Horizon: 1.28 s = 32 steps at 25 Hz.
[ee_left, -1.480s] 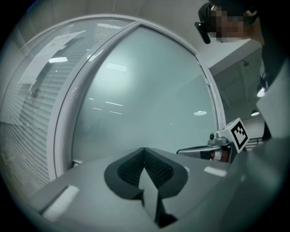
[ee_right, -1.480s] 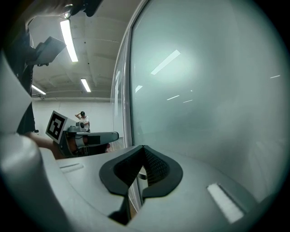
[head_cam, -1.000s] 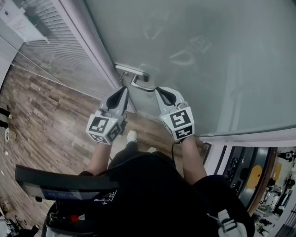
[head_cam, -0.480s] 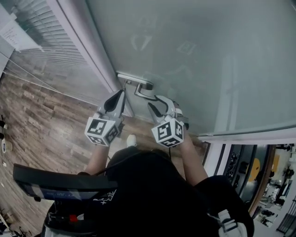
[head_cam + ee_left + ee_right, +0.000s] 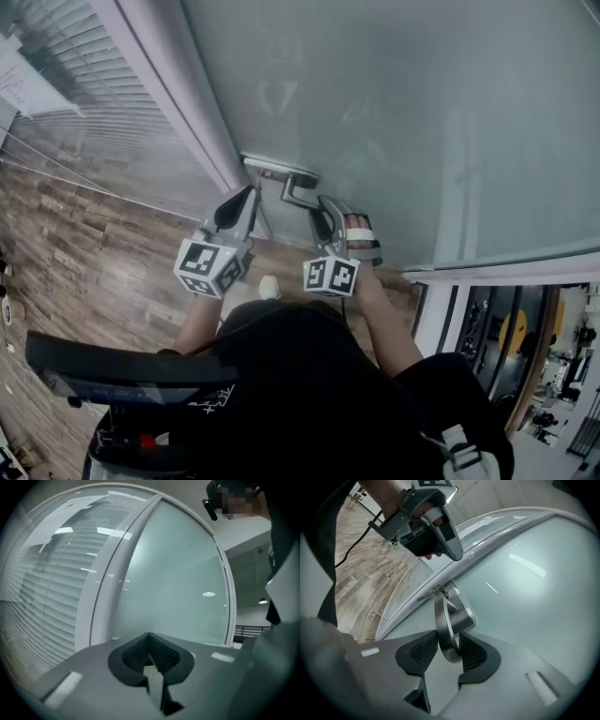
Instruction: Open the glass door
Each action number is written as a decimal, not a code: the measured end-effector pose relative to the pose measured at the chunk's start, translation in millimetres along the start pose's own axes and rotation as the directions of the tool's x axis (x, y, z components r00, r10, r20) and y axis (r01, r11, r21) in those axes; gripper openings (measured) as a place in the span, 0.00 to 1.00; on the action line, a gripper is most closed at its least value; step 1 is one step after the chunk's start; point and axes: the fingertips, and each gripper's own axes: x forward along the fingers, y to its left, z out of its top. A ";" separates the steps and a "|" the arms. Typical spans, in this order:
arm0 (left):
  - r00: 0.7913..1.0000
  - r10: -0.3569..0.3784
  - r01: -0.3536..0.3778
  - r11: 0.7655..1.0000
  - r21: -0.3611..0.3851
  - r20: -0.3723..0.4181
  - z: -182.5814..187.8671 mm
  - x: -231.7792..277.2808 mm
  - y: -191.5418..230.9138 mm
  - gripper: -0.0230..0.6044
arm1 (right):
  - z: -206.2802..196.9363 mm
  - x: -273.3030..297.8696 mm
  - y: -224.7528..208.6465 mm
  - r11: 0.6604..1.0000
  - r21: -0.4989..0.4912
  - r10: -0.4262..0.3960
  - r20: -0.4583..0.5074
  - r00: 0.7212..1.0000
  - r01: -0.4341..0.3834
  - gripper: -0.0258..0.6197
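Handle (image 5: 441,620) of the glass door (image 5: 525,588) stands between the right gripper's (image 5: 446,651) just-opened jaws, while the left gripper (image 5: 151,651) hangs closed and empty nearby.

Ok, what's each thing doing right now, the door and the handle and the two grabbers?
Glass door: looks shut against its frame.
Handle: sits between two open jaws, not pinched.
Right gripper: open, its jaws just opened, either side of the handle.
Left gripper: shut, empty.
Blinds: down.

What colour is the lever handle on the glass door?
Silver, a brushed-metal finish. The handle shows best in the right gripper view.
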 end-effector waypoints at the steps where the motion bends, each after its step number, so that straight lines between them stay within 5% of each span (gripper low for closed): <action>1: 1.000 -0.005 0.005 1.000 0.000 -0.003 -0.4 0.9 1.0 0.04 | 0.4 0.4 -0.2 1.000 0.011 -0.014 0.003 1.000 0.014 0.26; 12: 0.999 -0.014 0.013 1.000 -0.015 -0.034 -11.1 -6.3 8.3 0.04 | 1.1 2.0 -1.5 0.978 0.207 -0.039 -0.017 0.999 0.041 0.28; 26: 0.998 -0.031 0.030 0.999 -0.012 -0.048 -13.5 -15.5 8.5 0.04 | -7.0 9.9 8.8 0.893 0.448 0.038 0.017 0.999 -0.042 0.28; 30: 0.998 -0.037 0.036 0.999 -0.010 -0.051 -12.8 -15.9 8.4 0.04 | -7.7 18.2 16.5 0.792 0.598 0.083 0.094 0.992 -0.123 0.28; 32: 0.998 -0.036 0.035 0.999 -0.016 -0.057 -11.7 -13.7 13.8 0.04 | -6.3 24.8 17.5 0.773 0.617 0.096 0.114 0.989 -0.146 0.28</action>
